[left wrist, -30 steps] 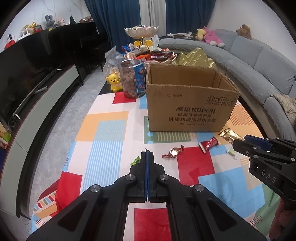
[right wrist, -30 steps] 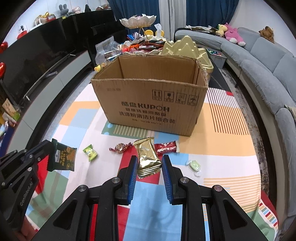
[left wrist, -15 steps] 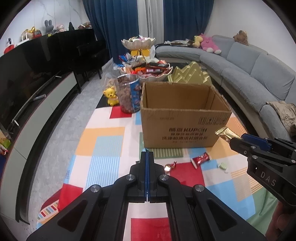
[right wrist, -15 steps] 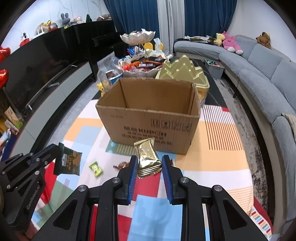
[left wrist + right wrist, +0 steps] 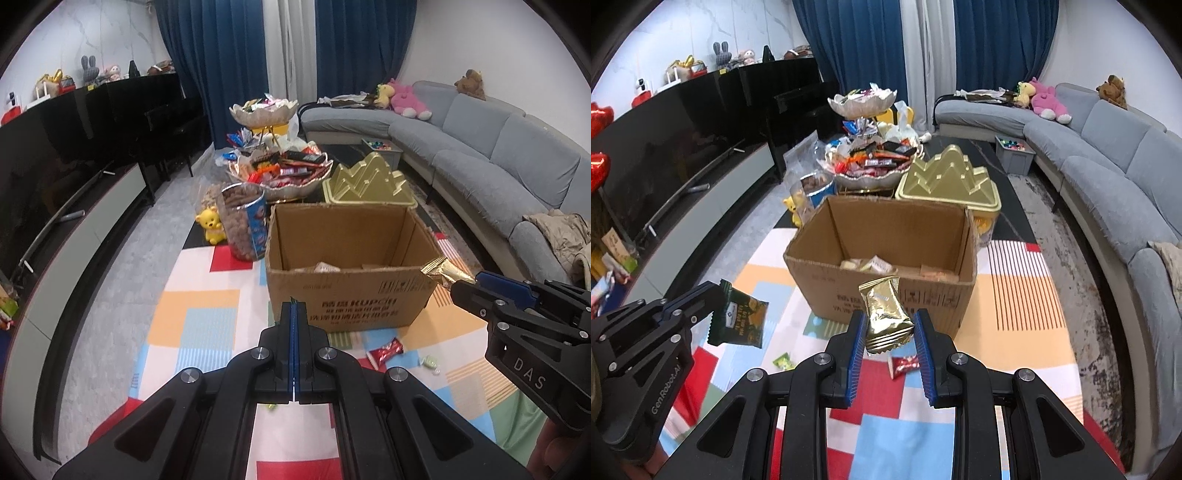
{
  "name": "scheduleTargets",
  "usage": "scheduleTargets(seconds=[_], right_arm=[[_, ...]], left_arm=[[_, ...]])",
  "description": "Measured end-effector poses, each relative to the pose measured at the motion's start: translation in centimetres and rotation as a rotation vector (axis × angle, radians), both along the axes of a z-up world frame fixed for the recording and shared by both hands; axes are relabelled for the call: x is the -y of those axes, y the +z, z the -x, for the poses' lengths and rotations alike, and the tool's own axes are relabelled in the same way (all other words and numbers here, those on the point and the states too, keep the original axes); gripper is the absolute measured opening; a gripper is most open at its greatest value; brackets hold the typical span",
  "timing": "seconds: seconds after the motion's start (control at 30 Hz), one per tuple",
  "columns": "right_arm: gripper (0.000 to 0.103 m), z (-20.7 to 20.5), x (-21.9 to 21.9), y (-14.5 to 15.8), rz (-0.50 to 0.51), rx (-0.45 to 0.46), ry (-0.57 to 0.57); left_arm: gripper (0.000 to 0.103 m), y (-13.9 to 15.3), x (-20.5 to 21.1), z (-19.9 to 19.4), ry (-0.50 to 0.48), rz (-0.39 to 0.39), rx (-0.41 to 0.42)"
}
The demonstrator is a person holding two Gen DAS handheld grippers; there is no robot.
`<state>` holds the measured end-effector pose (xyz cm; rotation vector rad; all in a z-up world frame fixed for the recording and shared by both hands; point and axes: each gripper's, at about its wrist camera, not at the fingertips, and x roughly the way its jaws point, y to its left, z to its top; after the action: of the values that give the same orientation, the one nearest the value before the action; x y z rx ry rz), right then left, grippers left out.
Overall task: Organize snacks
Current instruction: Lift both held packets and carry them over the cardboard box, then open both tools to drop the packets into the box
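An open cardboard box (image 5: pixel 351 306) (image 5: pixel 886 295) stands on the colourful mat, with several snack packets inside. My right gripper (image 5: pixel 889 325) is shut on a gold snack packet (image 5: pixel 886 317) and holds it in the air just before the box's front wall; the packet's tip also shows in the left wrist view (image 5: pixel 443 271). My left gripper (image 5: pixel 294 306) is shut on a dark green snack packet (image 5: pixel 738 321), held in the air left of the box. The packet is edge-on and hardly visible in the left wrist view.
Loose candies lie on the mat before the box: a red one (image 5: pixel 384 350) (image 5: pixel 905 365) and green ones (image 5: pixel 783 362) (image 5: pixel 428 360). Behind the box stand a snack jar (image 5: pixel 245 225), a tiered snack bowl (image 5: pixel 280 173) and a gold tin (image 5: pixel 367 184). A grey sofa (image 5: pixel 498 166) runs along the right.
Both grippers have risen with their packets, so the box's inside now shows. The candies on the mat have not moved.
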<state>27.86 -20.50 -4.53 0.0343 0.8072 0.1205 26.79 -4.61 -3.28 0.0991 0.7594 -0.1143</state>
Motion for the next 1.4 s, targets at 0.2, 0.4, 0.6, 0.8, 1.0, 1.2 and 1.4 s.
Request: scheduleTargets(seconds=[0.2,0.4,0.6,0.8,1.0,1.2,1.4], right_arm=[[0.028,-0.7,0.3,1.2,0.002,0.023,-0.006],[0.028,-1.6,0.6,2.0,0.001,0.037,-0.012],[0.028,-2.8,0.9,3.2,-0.004,0.059,-0.017],[0.028,-4.0,1.3,4.0,-0.006,0.074,-0.028],[0.028,-5.6,1.4,4.3,-0.002,0.080,-0.031],[0.028,-7.6,1.9,4.1,-0.010,0.076,-0.041],[0.028,-9.3,2.3,3.4,-0.010,0.063,-0.048]], left_arm=[[0.002,1.4,0.6,-1.3,-0.014,0.003,0.023],[0.002,2.8,1.1,-2.8,-0.028,0.015,0.039],[0.002,4.0,1.7,-4.3,-0.047,0.015,0.056],[0.002,4.9,2.2,-6.6,-0.058,0.018,0.066],[0.002,5.4,2.8,-8.7,-0.066,0.013,0.073],[0.002,5.1,3.4,-10.8,-0.073,0.011,0.067],[0.002,4.3,3.7,-12.8,-0.072,0.012,0.056]])
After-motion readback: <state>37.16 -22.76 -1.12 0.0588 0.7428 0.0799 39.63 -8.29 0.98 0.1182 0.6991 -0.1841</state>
